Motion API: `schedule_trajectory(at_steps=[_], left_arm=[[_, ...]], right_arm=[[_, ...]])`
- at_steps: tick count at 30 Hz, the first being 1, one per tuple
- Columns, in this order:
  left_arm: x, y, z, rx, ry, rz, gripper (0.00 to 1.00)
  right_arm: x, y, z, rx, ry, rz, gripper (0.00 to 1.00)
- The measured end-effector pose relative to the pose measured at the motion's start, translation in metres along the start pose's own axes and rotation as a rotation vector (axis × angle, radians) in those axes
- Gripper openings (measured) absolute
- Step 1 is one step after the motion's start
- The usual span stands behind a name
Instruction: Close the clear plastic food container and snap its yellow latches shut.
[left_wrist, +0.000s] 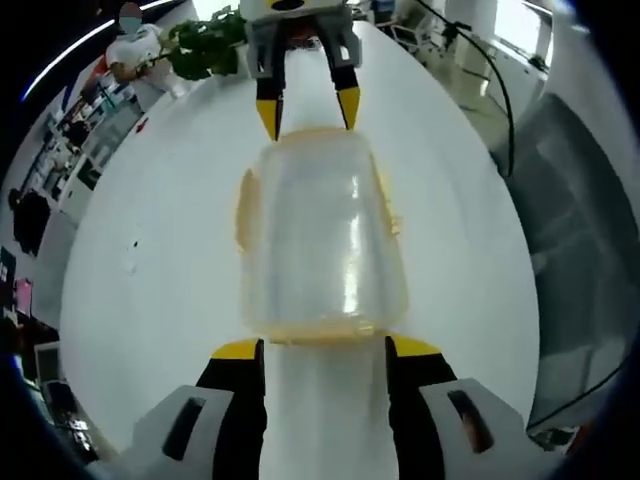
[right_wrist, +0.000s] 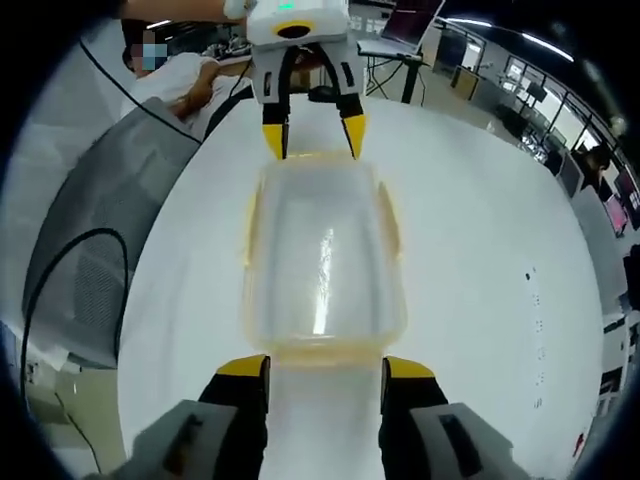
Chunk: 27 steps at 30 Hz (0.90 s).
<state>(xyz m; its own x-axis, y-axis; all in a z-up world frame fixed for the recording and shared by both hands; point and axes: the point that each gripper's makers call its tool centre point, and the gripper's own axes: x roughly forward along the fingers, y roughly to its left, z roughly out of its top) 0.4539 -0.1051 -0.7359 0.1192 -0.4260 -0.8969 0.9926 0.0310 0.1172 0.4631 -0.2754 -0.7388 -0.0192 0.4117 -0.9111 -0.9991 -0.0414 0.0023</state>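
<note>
A clear plastic food container (left_wrist: 320, 235) with yellow trim lies lengthwise on the white table (left_wrist: 160, 250), its lid resting on top. Yellow latches (left_wrist: 245, 205) flare out along its long sides. My left gripper (left_wrist: 325, 347) is open, its yellow tips just at the container's near end. At the far end my right gripper (left_wrist: 308, 115) points back at me, open too. In the right gripper view the same container (right_wrist: 322, 250) lies between my right gripper (right_wrist: 325, 366), open at the near end, and my left gripper (right_wrist: 314, 138), open at the far end. Side latches (right_wrist: 390, 225) stick outward.
A green plant (left_wrist: 205, 45) stands at the table's far edge, with a person (left_wrist: 135, 45) behind it. A grey mesh chair (left_wrist: 570, 230) sits beside the table, also visible as the chair (right_wrist: 90, 230). A person in white (right_wrist: 180, 75) sits beyond the table.
</note>
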Motion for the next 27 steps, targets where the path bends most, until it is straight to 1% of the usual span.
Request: schedule_trajectory(at_steps=[1, 3, 4, 5, 6, 7, 9, 10, 11, 14, 15, 17, 19, 22, 24, 27], left_arm=[[-0.003, 0.001, 0.001, -0.001, -0.006, 0.007, 0.47], [-0.009, 0.003, 0.008, -0.04, -0.038, 0.019, 0.43], [-0.013, 0.007, 0.014, -0.059, -0.071, 0.043, 0.44], [-0.015, 0.007, 0.016, -0.078, -0.082, 0.045, 0.44], [-0.017, 0.004, 0.019, -0.125, -0.098, 0.031, 0.44], [-0.018, 0.002, 0.021, -0.136, -0.109, 0.022, 0.44], [-0.02, 0.002, 0.023, -0.154, -0.103, 0.025, 0.45], [-0.019, 0.002, 0.023, -0.161, -0.103, 0.028, 0.46], [-0.019, 0.002, 0.023, -0.177, -0.103, 0.03, 0.47], [-0.02, 0.001, 0.024, -0.213, -0.104, 0.04, 0.45], [-0.02, 0.0, 0.024, -0.243, -0.102, 0.05, 0.45], [-0.02, 0.003, 0.025, -0.268, -0.111, 0.074, 0.44], [-0.02, 0.004, 0.025, -0.342, -0.114, 0.089, 0.45], [-0.021, 0.009, 0.024, -0.379, -0.116, 0.124, 0.45], [-0.022, 0.013, 0.024, -0.453, -0.127, 0.15, 0.45], [-0.021, 0.016, 0.02, -0.528, -0.132, 0.173, 0.46]], right_arm=[[-0.003, 0.001, 0.002, 0.013, -0.008, -0.001, 0.45], [-0.008, 0.001, 0.008, 0.029, -0.036, -0.011, 0.44], [-0.01, 0.001, 0.009, 0.04, -0.038, -0.014, 0.44], [-0.012, 0.002, 0.01, 0.042, -0.037, -0.018, 0.43], [-0.016, 0.002, 0.014, 0.036, -0.044, -0.032, 0.42], [-0.017, 0.003, 0.017, 0.038, -0.052, -0.037, 0.42], [-0.021, 0.002, 0.025, 0.066, -0.07, -0.055, 0.42], [-0.023, -0.002, 0.031, 0.064, -0.088, -0.083, 0.42], [-0.024, -0.002, 0.033, 0.073, -0.087, -0.083, 0.42], [-0.025, -0.004, 0.042, 0.108, -0.107, -0.105, 0.42], [-0.025, -0.004, 0.045, 0.12, -0.113, -0.112, 0.42], [-0.024, -0.006, 0.048, 0.142, -0.109, -0.128, 0.42], [-0.023, -0.007, 0.051, 0.158, -0.108, -0.146, 0.42], [-0.022, -0.01, 0.055, 0.214, -0.126, -0.163, 0.43], [-0.021, -0.011, 0.056, 0.263, -0.136, -0.175, 0.41], [-0.02, -0.016, 0.056, 0.338, -0.151, -0.207, 0.41]])
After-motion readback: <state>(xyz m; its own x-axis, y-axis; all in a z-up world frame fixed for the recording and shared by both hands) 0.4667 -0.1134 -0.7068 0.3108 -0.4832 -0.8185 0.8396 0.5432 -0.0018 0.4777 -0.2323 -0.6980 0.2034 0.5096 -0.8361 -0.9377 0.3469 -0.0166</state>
